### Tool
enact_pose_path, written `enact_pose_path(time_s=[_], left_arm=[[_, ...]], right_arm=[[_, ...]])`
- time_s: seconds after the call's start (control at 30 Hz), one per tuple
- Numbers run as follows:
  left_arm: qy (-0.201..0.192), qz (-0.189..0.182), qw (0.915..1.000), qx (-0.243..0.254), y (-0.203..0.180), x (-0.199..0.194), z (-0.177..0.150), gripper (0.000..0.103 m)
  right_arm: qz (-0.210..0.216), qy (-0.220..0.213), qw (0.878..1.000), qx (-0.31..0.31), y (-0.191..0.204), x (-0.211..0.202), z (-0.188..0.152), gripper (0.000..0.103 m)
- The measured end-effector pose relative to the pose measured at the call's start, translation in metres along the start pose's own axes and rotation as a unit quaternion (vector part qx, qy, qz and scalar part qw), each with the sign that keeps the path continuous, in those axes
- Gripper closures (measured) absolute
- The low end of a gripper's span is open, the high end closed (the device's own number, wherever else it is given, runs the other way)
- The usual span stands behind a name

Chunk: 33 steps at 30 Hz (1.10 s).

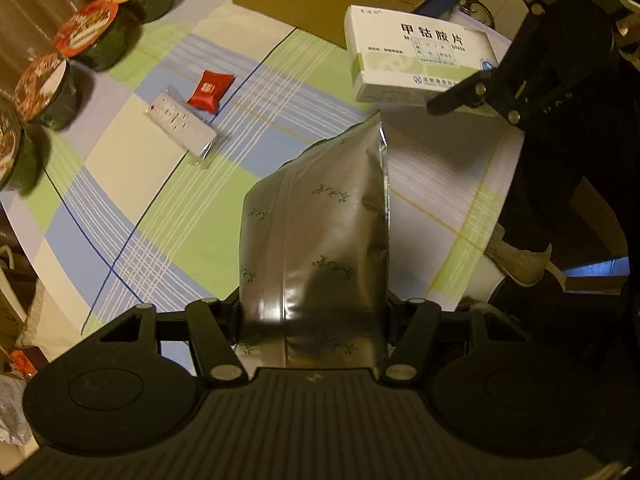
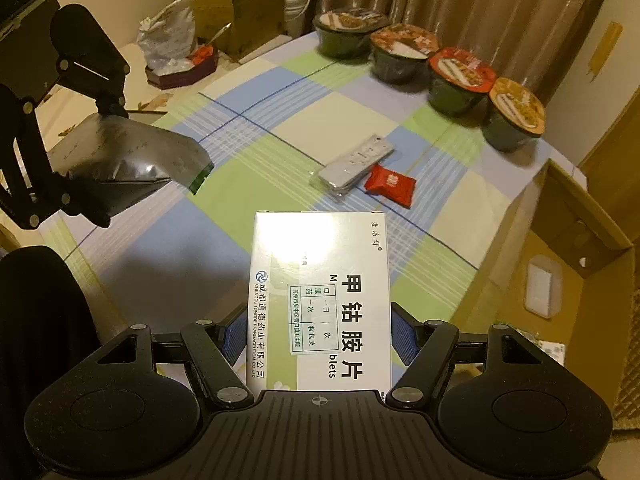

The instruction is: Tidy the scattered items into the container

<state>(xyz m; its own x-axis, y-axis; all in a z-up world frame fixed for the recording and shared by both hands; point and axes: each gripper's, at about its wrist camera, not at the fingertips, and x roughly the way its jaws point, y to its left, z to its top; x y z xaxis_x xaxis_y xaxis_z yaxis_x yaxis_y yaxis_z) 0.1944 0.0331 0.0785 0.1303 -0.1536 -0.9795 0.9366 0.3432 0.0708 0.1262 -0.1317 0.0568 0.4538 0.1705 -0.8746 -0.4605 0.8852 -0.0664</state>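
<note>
Your left gripper (image 1: 314, 320) clamps the silver foil pouch (image 1: 320, 240), raised over the checked tablecloth (image 1: 160, 208). Your right gripper (image 2: 318, 332) grips the medicine box (image 2: 320, 292), aloft beside the cardboard box (image 2: 560, 248).

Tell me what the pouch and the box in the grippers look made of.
Silver pouch: metallised foil or film, probably; glossy, creased, mirror-like highlights. White medicine box: thin printed card, by its crisp folded edges and slight sheen.
</note>
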Motion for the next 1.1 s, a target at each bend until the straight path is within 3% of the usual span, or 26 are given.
enact_pose_path(time_s=[0.4,1.1], left_arm=[[-0.002,0.018,0.9995,0.025,-0.04,-0.026,0.013,0.046],[-0.011,0.034,0.9985,0.042,-0.067,-0.05,0.04,0.046]], right_arm=[[-0.02,-0.021,1.0,0.007,-0.009,-0.041,-0.019,0.03],[-0.046,-0.036,0.998,0.015,-0.037,-0.074,-0.035,0.03]])
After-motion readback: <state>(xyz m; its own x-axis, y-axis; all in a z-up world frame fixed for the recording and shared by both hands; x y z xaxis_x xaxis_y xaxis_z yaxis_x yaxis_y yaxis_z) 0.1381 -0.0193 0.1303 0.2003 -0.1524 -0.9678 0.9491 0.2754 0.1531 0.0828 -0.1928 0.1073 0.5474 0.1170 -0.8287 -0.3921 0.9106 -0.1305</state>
